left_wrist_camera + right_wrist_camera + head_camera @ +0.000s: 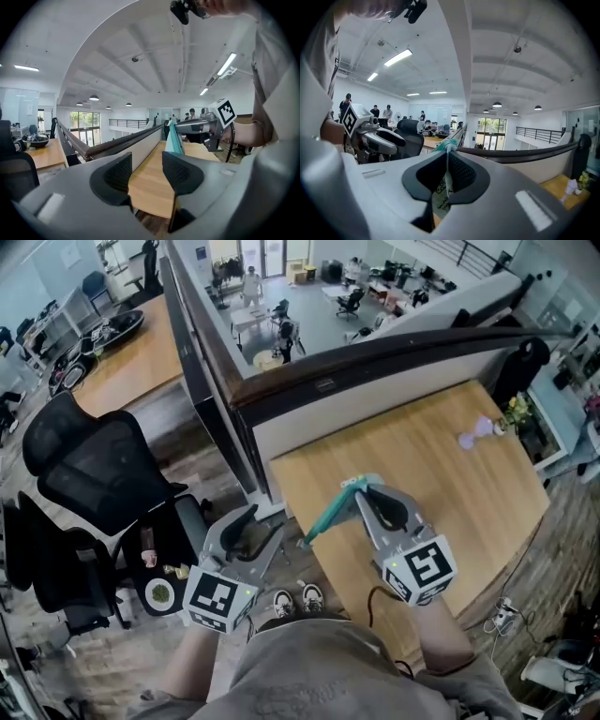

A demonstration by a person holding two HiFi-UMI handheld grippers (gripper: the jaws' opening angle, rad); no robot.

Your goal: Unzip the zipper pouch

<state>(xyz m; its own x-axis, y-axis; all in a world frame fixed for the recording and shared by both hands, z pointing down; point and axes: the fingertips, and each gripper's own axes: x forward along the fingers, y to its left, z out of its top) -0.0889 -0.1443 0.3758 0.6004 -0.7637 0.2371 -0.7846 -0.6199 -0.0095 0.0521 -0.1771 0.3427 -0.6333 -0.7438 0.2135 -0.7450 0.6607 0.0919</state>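
A teal zipper pouch (330, 509) hangs in the air over the near left corner of the wooden desk (459, 493). My right gripper (362, 489) is shut on the pouch's upper edge; in the right gripper view the pouch (447, 146) is pinched thin between the two pads of the right gripper (446, 161). My left gripper (256, 522) stands open and empty, left of the pouch and off the desk's edge. In the left gripper view, the left gripper (146, 165) points at the pouch (175, 140) from a short distance, apart from it.
A dark-topped partition (375, 357) runs along the desk's far side. A small purple object (475, 434) and a little plant (515, 414) sit at the far right of the desk. A black office chair (103, 474) stands on the floor to the left.
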